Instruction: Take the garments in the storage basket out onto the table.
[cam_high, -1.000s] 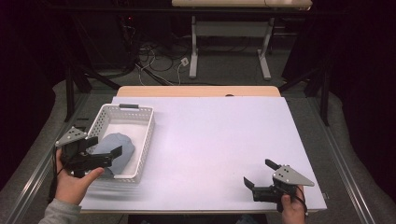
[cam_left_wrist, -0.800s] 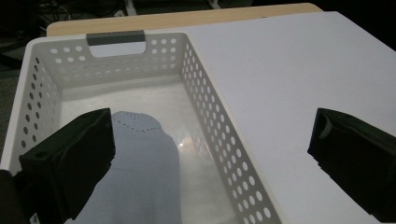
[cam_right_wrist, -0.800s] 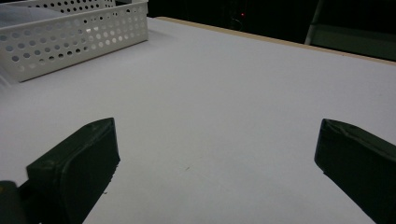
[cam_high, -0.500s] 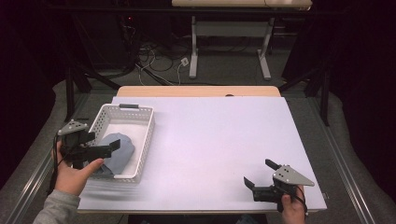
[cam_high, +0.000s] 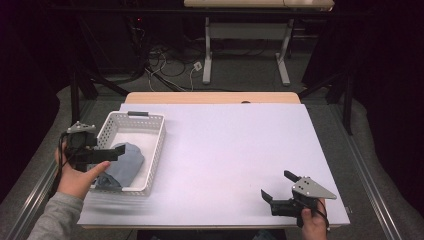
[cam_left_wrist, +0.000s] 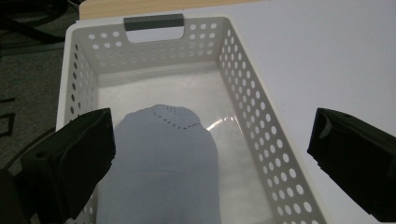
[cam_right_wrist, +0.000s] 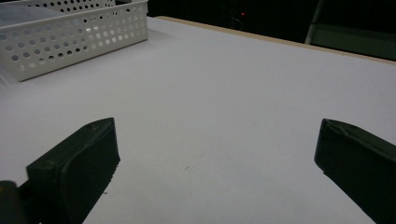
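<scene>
In the left gripper view the grey knitted cloth (cam_left_wrist: 161, 168) runs off the bottom edge, as does the white perforated basket (cam_left_wrist: 261, 135). In the high view the left gripper (cam_high: 107, 154) covers part of the cloth.

You are looking at a grey-blue knitted cloth (cam_left_wrist: 161, 168) that is lying bunched in a soft mound inside the white perforated basket (cam_left_wrist: 261, 135). It is filling the near end of the basket's floor, with its rounded top, marked by a small ring of holes, pointing toward the far end where the dark grey handle (cam_left_wrist: 153, 22) is sitting on the rim. In the high view the cloth (cam_high: 125, 162) is resting against the near wall of the basket (cam_high: 152, 150), which is standing upright at the left side of the white table (cam_high: 235, 150), its far half lying bare.
</scene>
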